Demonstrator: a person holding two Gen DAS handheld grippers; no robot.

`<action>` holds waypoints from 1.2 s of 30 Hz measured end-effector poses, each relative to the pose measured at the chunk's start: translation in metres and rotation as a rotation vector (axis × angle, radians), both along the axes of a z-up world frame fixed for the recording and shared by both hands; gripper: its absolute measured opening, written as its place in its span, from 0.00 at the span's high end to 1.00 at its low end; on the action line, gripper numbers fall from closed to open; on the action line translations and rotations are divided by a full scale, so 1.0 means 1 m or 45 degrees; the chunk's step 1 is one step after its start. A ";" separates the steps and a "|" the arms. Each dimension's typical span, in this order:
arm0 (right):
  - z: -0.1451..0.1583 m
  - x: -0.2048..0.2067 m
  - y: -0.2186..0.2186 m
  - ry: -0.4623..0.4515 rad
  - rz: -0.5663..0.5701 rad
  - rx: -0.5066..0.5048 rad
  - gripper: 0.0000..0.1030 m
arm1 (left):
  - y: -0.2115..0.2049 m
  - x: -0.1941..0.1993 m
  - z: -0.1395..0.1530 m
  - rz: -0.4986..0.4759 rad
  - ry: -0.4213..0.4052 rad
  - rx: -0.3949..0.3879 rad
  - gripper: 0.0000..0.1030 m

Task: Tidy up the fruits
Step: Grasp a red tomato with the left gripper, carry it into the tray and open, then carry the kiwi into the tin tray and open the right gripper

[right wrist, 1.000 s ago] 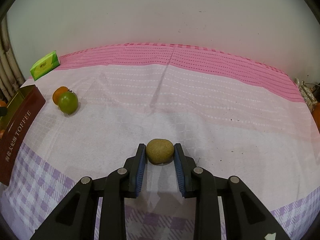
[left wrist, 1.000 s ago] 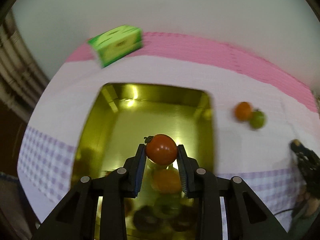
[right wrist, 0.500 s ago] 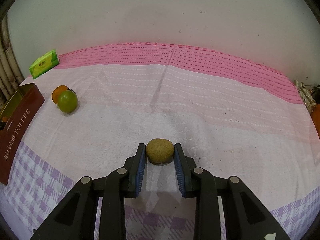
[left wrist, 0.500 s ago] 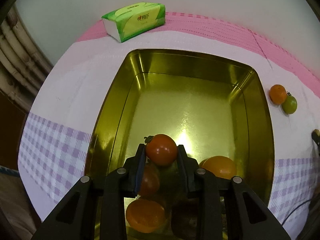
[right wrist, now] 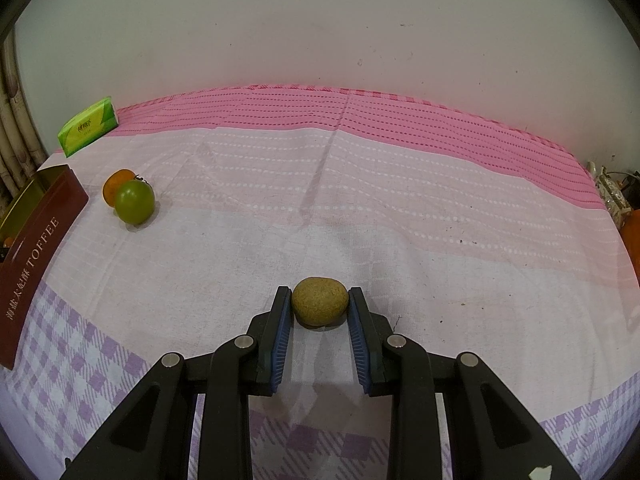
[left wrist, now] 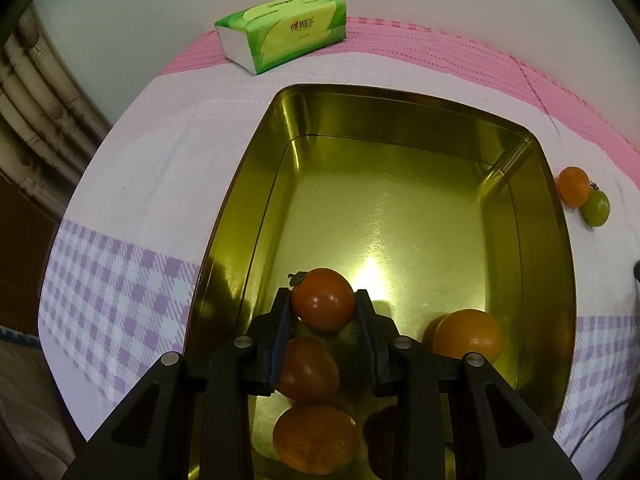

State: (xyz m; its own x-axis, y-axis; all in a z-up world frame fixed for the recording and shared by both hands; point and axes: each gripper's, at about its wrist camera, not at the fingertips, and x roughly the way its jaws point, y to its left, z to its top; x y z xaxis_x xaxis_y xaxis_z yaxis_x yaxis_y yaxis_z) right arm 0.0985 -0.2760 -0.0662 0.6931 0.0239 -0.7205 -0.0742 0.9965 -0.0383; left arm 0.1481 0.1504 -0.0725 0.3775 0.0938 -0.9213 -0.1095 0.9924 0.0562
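My left gripper is shut on a red tomato and holds it above the near end of a gold tin. In the tin lie another red tomato and two oranges. My right gripper is shut on a brown kiwi resting on the tablecloth. An orange and a green tomato lie together on the cloth right of the tin; they also show in the left wrist view, the orange and the green tomato.
A green tissue pack lies beyond the tin near the wall; it also shows in the right wrist view. The tin's brown side reads TOFFEE. Clutter sits at the table's far right edge.
My left gripper has moved with the red tomato from low in the tin to higher above its near end, showing more of the tin. The right gripper has stayed on the kiwi.
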 end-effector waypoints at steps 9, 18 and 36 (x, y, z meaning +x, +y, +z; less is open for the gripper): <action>0.000 0.000 0.000 -0.001 0.000 -0.005 0.75 | 0.001 -0.001 -0.001 0.007 0.007 -0.017 0.67; 0.001 -0.001 0.002 -0.002 -0.005 -0.016 0.75 | 0.003 -0.011 0.012 0.017 -0.021 -0.091 0.50; 0.038 -0.024 0.077 -0.051 0.149 0.083 0.76 | 0.026 -0.098 0.073 0.035 -0.241 -0.012 0.31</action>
